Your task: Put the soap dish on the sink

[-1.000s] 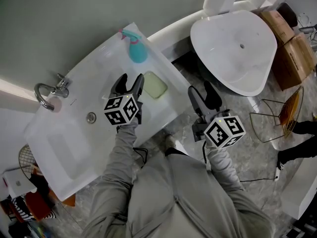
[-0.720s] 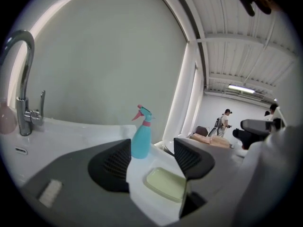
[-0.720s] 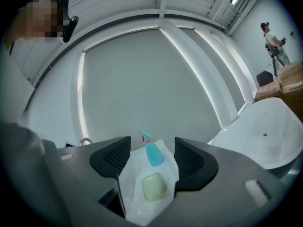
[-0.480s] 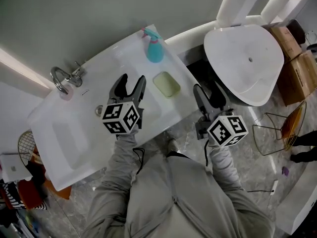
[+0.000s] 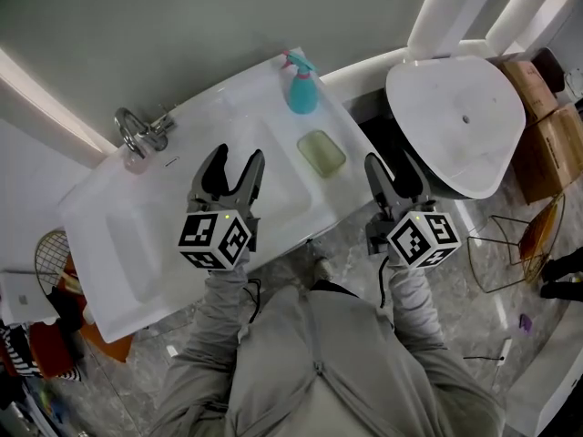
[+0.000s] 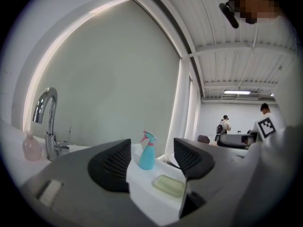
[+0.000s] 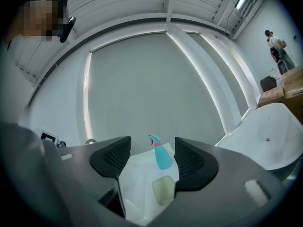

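The pale green soap dish [image 5: 322, 153] lies flat on the right end of the white sink [image 5: 109, 244], just in front of a blue spray bottle [image 5: 301, 94]. My left gripper [image 5: 235, 169] hovers open over the sink's front edge, left of the dish, with nothing between its fingers. My right gripper [image 5: 393, 178] is open and empty too, off the sink's right end, right of the dish. In the left gripper view the soap dish [image 6: 168, 185] shows low between the jaws. In the right gripper view the soap dish [image 7: 164, 189] sits below the spray bottle [image 7: 163, 156].
A chrome faucet [image 5: 137, 130] and a small pink bottle [image 5: 135, 160] stand at the sink's back left. A white bathtub [image 5: 455, 116] is to the right, with cardboard boxes [image 5: 547, 126] and a wire basket [image 5: 510, 244] beyond it. Marble floor lies below.
The left gripper has drawn back from the soap dish toward the sink's front edge, so the gap to the dish has grown. The head view has shifted. Both grippers stay open.
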Tool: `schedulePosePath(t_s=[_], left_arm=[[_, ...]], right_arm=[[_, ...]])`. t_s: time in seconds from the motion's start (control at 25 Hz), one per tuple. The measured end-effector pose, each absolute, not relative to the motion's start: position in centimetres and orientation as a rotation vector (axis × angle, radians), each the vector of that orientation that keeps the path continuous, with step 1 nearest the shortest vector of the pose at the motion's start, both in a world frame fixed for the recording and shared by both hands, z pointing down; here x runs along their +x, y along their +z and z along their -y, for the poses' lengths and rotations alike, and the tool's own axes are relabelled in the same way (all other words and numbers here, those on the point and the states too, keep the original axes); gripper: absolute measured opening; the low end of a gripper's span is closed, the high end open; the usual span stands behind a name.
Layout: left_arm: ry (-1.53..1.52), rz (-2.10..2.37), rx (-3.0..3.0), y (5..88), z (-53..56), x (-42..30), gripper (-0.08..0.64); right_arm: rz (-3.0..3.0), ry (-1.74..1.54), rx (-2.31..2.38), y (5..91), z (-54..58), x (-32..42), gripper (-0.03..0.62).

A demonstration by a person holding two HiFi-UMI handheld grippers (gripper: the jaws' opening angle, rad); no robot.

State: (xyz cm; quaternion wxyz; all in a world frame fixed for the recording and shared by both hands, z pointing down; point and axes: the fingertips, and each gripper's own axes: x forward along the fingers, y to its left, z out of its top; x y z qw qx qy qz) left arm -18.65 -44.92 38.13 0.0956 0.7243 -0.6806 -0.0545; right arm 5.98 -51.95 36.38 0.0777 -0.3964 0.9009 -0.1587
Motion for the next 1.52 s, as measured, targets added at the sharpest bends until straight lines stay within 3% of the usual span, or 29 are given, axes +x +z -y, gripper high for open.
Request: schedulePosePath(t_s=[1.52], left_arm=[[-0.226, 2.017, 2.206, 37.1, 35.7, -21.7, 0.308]], right_arm=[[-2.712, -0.325, -1.234, 35.4, 43.2, 2.3, 0.276]])
